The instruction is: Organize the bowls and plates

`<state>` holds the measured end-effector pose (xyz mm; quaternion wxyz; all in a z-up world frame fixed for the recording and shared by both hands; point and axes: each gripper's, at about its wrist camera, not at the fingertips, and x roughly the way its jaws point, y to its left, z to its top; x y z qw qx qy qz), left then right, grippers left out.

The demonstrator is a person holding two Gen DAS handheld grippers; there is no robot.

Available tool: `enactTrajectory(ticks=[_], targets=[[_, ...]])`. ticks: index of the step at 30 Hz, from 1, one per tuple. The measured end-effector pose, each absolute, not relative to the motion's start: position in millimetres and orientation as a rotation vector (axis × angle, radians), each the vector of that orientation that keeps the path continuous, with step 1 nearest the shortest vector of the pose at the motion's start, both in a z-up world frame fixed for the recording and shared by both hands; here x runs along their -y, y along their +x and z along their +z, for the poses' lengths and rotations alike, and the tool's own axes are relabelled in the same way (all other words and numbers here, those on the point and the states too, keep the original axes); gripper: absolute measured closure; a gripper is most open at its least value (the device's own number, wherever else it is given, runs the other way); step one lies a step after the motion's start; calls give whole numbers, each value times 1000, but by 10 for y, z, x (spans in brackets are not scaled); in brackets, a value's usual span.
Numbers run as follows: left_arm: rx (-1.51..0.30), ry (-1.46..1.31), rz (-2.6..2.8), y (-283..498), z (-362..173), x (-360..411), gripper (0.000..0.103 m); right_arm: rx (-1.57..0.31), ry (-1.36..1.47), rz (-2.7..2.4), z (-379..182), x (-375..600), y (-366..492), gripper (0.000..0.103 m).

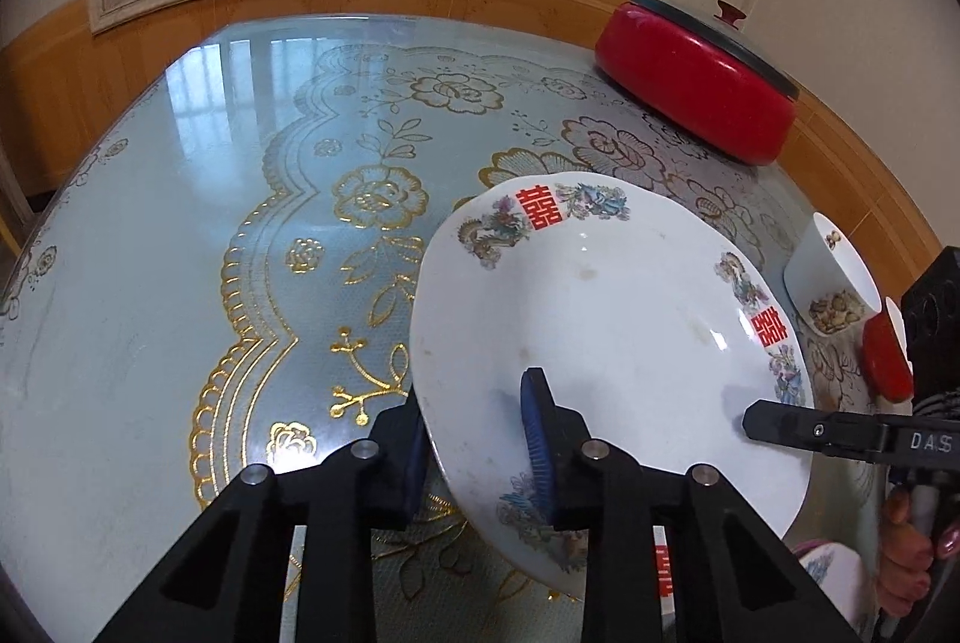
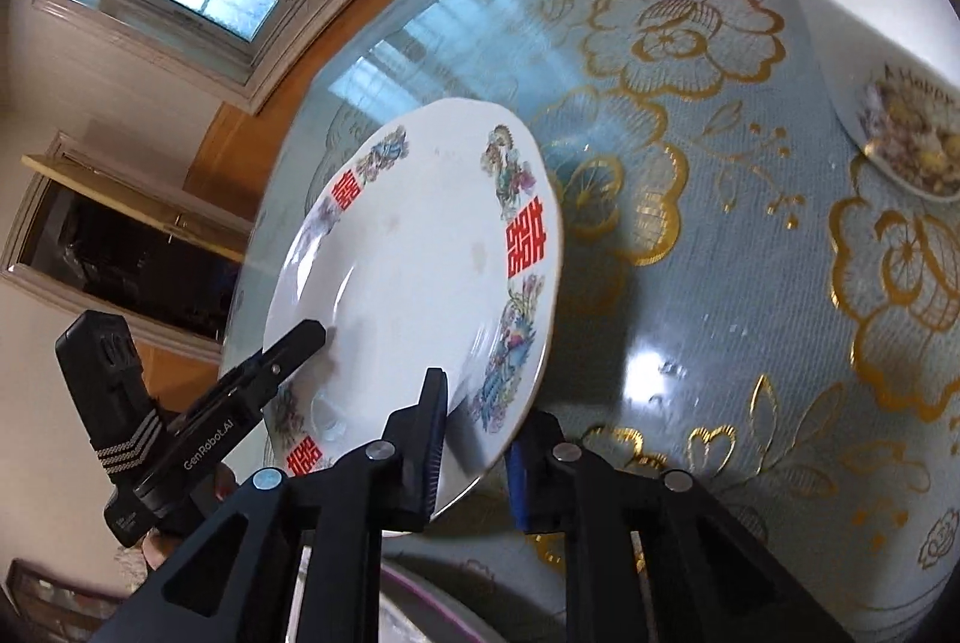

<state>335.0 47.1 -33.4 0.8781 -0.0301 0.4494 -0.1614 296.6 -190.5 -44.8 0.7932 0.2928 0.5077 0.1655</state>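
Note:
A white plate [image 1: 606, 319] with red double-happiness signs and flower prints is held tilted above the table. My left gripper [image 1: 474, 439] is shut on its near-left rim, one blue pad above and one below. My right gripper [image 2: 474, 439] straddles the plate's [image 2: 408, 271] other rim; its left pad touches the top face, while its right pad stands off the underside with a gap. The right gripper's finger [image 1: 780, 424] shows in the left wrist view, and the left gripper [image 2: 288, 349] shows in the right wrist view.
A red lidded pot [image 1: 702, 85] stands at the table's far right. A white bowl [image 1: 834, 277] with nuts [image 2: 888, 37] sits to the right, a small red dish [image 1: 888, 361] beside it. Another dish rim [image 2: 420, 601] lies below. The glass-topped floral table [image 1: 240, 223] spreads left.

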Motion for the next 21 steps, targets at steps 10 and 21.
enactTrajectory(ticks=[10, 21], targets=[[-920, -146, -279, 3513, -387, -601, 59, -965, 660, 247, -320, 2090, 3076, 67], [-897, -97, -305, 3504, -384, -462, 71, -983, 738, 297, -522, 2164, 3210, 85]])
